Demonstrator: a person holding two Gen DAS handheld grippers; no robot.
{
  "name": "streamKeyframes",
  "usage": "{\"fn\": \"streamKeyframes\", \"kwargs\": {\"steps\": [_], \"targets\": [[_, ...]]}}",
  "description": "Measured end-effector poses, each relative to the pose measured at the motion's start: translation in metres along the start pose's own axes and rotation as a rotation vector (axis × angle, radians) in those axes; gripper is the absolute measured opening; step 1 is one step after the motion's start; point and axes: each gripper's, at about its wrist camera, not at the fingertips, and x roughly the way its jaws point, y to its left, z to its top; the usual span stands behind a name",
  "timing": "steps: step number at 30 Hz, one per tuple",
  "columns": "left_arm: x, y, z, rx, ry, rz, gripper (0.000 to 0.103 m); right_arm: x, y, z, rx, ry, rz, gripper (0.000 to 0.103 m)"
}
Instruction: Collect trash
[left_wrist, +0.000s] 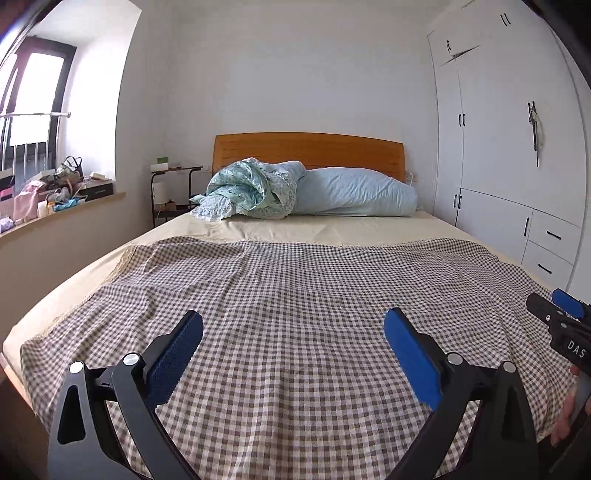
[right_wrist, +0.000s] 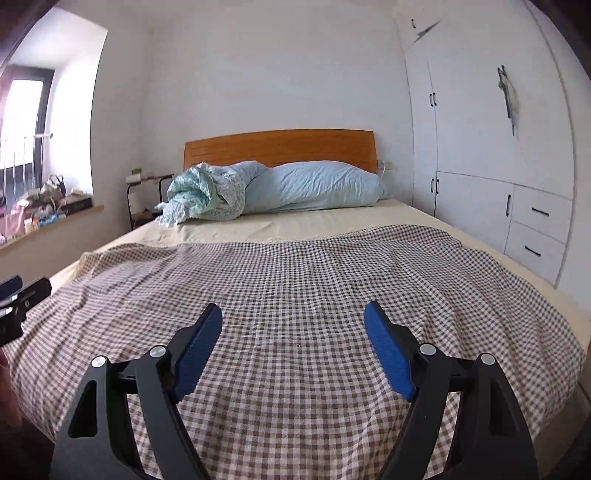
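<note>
No trash shows on the bed in either view. My left gripper (left_wrist: 293, 321) stands open above the foot of the bed, over the brown checked cover (left_wrist: 295, 295), with nothing between its blue pads. My right gripper (right_wrist: 293, 314) is open too, over the same checked cover (right_wrist: 295, 277), and holds nothing. The right gripper's tip (left_wrist: 561, 317) shows at the right edge of the left wrist view. Part of the left gripper (right_wrist: 18, 299) shows at the left edge of the right wrist view.
A bundled blue-green quilt (left_wrist: 255, 192) and a light blue pillow (left_wrist: 354, 192) lie against the wooden headboard (left_wrist: 308, 149). A cluttered window sill (left_wrist: 55, 192) runs along the left, with a black side table (left_wrist: 173, 192) beside the bed. White wardrobes (left_wrist: 498, 166) line the right wall.
</note>
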Motion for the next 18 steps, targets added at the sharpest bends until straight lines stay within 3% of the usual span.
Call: {"fn": "streamKeyframes", "kwargs": {"steps": [4,8,13,16,18], "targets": [[-0.051,0.01,-0.017,-0.014,-0.038,0.011,0.095,-0.03,-0.001,-0.013,0.007,0.045,0.003,0.076],[-0.092,0.005,-0.034,0.038,-0.078,0.072,0.095,-0.061,0.009,-0.029,-0.06,0.076,0.012,0.076],[-0.137,-0.005,-0.055,0.082,-0.14,0.064,0.095,-0.111,0.015,-0.048,-0.15,0.073,0.013,0.076],[-0.157,-0.001,-0.068,0.061,-0.125,0.055,0.095,-0.14,0.012,-0.06,-0.175,0.042,-0.01,0.076],[-0.17,0.002,-0.078,0.045,-0.11,0.075,0.095,-0.148,-0.003,-0.066,-0.107,0.043,-0.035,0.076]]}}
